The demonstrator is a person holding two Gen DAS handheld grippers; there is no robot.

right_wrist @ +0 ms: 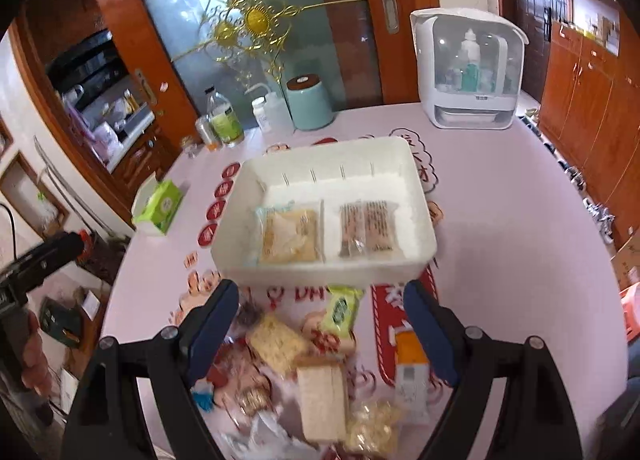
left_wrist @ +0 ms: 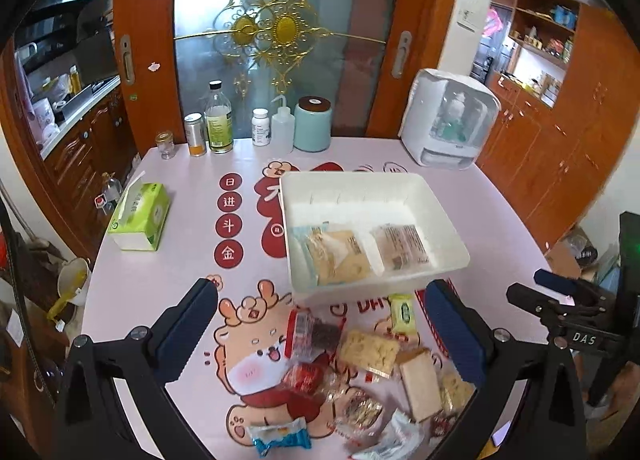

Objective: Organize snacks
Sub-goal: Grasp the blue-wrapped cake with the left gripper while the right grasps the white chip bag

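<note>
A white bin (left_wrist: 448, 260) (right_wrist: 320, 274) with a divider stands mid-table. Its left part holds yellow cracker packs (left_wrist: 340, 256) (right_wrist: 288, 236); its right part holds brownish packs (left_wrist: 402, 246) (right_wrist: 368, 228). A heap of loose snacks (left_wrist: 360, 372) (right_wrist: 312, 372) lies in front of it, among them a green packet (left_wrist: 403, 312) (right_wrist: 342, 310), a tan wafer pack (left_wrist: 420, 384) (right_wrist: 322, 396) and an orange-white packet (right_wrist: 410, 364). My left gripper (left_wrist: 322, 332) is open and empty above the heap. My right gripper (right_wrist: 320, 328) is open and empty above the heap; it also shows in the left wrist view (left_wrist: 556, 288).
A green tissue box (left_wrist: 140, 216) (right_wrist: 160, 206) sits at the table's left. Bottles, a jar and a teal canister (left_wrist: 313, 123) (right_wrist: 309, 102) line the far edge. A white sterilizer (left_wrist: 448, 118) (right_wrist: 468, 68) stands at the far right. Wooden cabinets surround the table.
</note>
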